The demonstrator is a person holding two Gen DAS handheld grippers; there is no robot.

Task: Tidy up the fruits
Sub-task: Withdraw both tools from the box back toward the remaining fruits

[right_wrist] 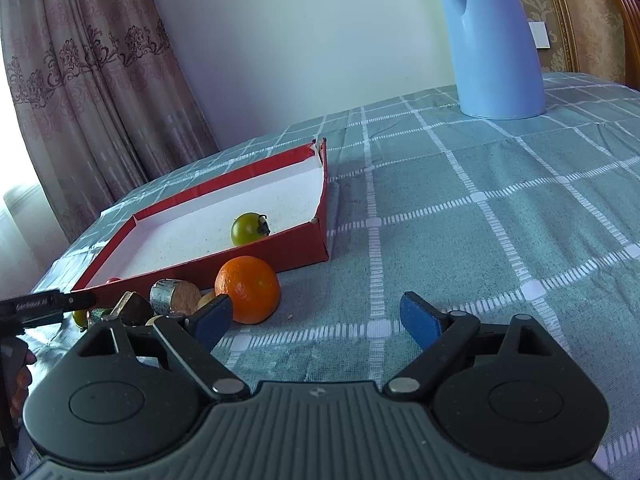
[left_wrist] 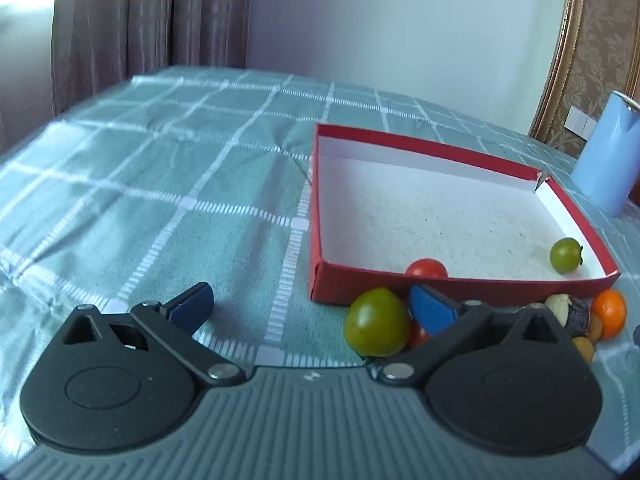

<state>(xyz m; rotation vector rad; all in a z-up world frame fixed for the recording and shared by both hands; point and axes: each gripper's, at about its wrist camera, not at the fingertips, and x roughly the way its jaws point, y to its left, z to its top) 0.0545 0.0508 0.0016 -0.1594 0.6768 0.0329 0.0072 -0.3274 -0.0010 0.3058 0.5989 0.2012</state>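
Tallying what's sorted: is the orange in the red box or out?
Out. The orange sits on the tablecloth beside the red box.

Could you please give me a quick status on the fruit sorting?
Left gripper and right gripper open, empty. Two tomatoes in red box; orange and green tomato outside. Corks crowd the orange.

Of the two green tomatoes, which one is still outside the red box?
The larger green tomato, on the cloth before the red box beside the left gripper; the smaller green tomato lies inside.
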